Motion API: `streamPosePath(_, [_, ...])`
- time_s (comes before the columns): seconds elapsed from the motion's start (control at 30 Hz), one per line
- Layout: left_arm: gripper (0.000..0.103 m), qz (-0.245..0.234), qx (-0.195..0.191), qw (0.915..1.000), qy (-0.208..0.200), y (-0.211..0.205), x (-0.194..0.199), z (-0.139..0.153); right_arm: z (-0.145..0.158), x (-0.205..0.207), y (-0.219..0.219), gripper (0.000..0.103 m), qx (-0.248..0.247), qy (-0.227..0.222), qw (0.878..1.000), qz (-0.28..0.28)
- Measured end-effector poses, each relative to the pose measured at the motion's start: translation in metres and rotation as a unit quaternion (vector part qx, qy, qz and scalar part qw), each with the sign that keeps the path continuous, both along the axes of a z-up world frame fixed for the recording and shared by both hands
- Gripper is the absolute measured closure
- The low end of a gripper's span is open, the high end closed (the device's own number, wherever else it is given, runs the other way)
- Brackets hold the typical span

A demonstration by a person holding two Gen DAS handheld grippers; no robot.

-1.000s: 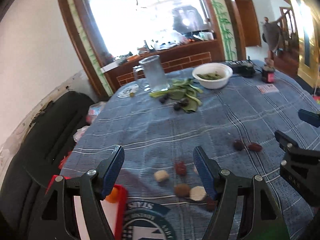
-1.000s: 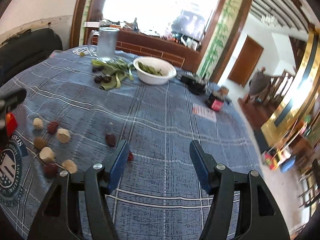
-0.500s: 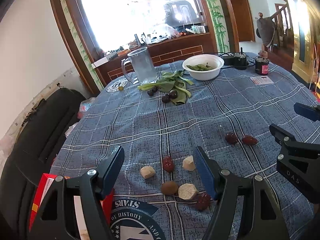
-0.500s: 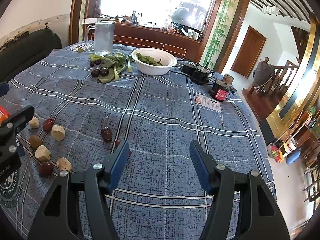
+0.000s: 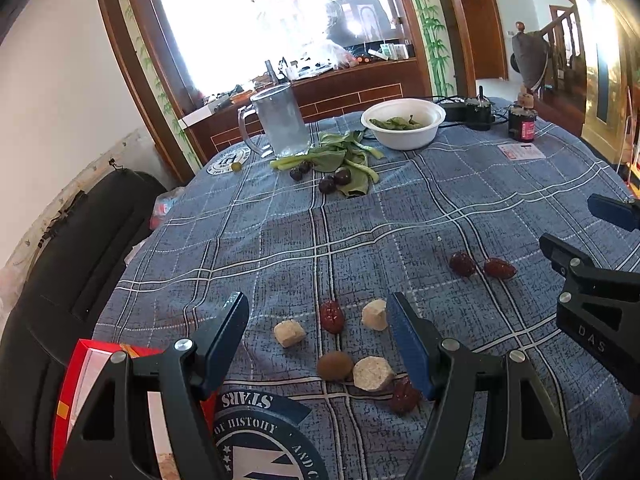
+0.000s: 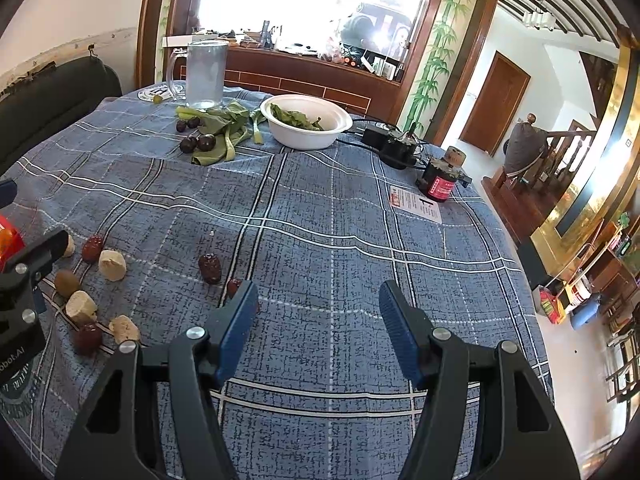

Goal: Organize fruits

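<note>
Meanwhile left gripper view steadied; fingers spread, empty, dates and pale chunks now between them. Right gripper spread, empty. Sorting unstarted.

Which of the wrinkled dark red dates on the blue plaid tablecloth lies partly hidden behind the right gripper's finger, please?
The small dark red date tucked against the right gripper's left finger; every other date lies in full view, clear of the open jaws.
</note>
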State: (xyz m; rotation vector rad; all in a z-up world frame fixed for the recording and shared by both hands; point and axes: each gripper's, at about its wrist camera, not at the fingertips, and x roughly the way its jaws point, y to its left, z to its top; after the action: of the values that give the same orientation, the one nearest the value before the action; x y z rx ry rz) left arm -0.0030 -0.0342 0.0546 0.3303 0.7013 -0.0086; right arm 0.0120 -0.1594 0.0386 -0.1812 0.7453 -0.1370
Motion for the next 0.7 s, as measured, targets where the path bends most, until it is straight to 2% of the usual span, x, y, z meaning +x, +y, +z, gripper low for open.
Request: streamPosePath(0.7, [0.032, 0.014, -0.007, 0.9996, 0.021, 0.016, -0.004, -0.013, -0.002, 0.001, 0.000, 0.039, 0.001, 0.000, 1.000, -0.002])
